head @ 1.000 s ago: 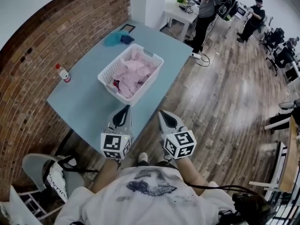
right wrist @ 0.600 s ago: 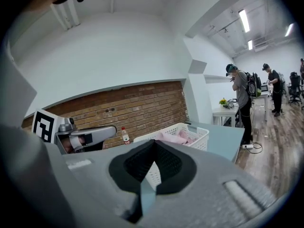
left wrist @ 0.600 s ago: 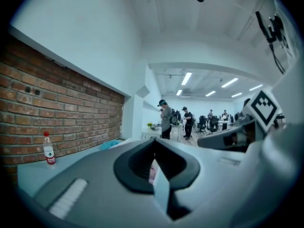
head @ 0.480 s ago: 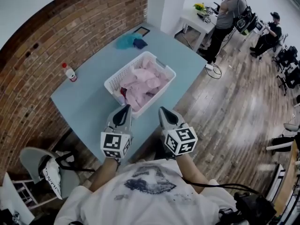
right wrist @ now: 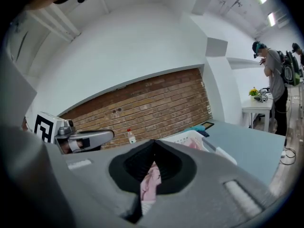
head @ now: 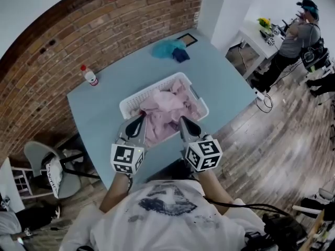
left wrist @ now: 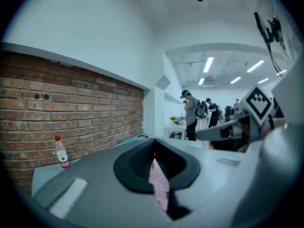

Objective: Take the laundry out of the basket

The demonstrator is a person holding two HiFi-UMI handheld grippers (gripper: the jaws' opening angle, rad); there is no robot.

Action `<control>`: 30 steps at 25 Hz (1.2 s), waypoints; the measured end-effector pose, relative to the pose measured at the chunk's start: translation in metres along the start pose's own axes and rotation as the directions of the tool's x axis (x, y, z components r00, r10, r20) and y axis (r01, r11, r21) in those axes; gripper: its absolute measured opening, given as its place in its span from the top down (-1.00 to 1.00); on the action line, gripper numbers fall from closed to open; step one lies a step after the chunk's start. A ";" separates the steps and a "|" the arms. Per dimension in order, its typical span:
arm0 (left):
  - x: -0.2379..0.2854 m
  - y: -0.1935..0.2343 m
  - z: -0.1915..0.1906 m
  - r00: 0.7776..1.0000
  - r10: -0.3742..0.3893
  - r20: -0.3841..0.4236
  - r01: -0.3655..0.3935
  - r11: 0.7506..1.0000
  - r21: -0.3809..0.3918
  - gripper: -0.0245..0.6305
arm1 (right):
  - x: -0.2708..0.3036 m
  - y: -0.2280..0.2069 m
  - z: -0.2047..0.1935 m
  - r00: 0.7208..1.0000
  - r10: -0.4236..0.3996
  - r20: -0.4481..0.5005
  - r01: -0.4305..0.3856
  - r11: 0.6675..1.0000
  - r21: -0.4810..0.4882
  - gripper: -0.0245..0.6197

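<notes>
A white slatted laundry basket (head: 132, 105) stands on the light-blue table (head: 99, 114), heaped with pink laundry (head: 168, 107). My left gripper (head: 138, 122) hovers over the basket's near left rim, jaws shut with nothing held. My right gripper (head: 185, 122) hangs over the near right part of the heap, also shut and empty. In the left gripper view the left gripper (left wrist: 153, 150) shows pink cloth (left wrist: 159, 186) only through the slit below its jaws. The right gripper (right wrist: 153, 150) shows pink cloth (right wrist: 148, 184) the same way, with the basket (right wrist: 187, 137) just beyond.
A red-capped bottle (head: 90, 76) stands at the table's far left by the brick wall (head: 104, 25). Blue cloths (head: 168, 48) and a dark frame (head: 187, 36) lie at the far corner. A grey chair (head: 46, 166) is at the left. A person (head: 298, 33) stands at a white table far right.
The table and basket have come nearer and swung to the middle of the head view; both gripper tips now stand over the basket's near edge. Both grippers stay shut.
</notes>
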State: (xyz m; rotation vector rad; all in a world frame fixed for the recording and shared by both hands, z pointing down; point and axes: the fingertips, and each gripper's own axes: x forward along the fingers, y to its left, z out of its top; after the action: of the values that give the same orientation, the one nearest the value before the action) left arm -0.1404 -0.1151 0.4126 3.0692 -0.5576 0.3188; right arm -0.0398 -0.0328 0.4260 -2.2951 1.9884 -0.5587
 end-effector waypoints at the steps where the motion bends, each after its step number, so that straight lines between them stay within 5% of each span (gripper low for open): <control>1: 0.011 -0.001 0.001 1.000 0.012 -0.013 -0.012 1.000 0.003 0.95 | 0.006 -0.012 0.004 1.000 0.020 -0.010 -0.020 1.000 0.000 0.93; 14: 0.116 0.000 0.017 0.972 0.220 -0.082 -0.224 0.974 -0.042 0.95 | 0.075 -0.121 0.045 0.971 0.223 -0.086 -0.224 0.975 -0.002 0.93; 25: 0.127 0.017 0.003 0.961 0.246 -0.130 -0.255 0.965 -0.066 0.95 | 0.107 -0.128 0.044 0.958 0.260 -0.118 -0.260 0.966 0.017 0.93; 30: 0.138 0.017 -0.007 0.968 0.193 -0.157 -0.203 0.978 -0.045 0.95 | 0.112 -0.132 0.046 0.963 0.239 -0.122 -0.238 0.971 0.016 0.93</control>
State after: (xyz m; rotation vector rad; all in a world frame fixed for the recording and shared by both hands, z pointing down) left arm -0.0207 -0.1784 0.4469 2.9026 -0.8504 0.5236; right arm 0.1112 -0.1276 0.4452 -2.0225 2.2760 -0.6934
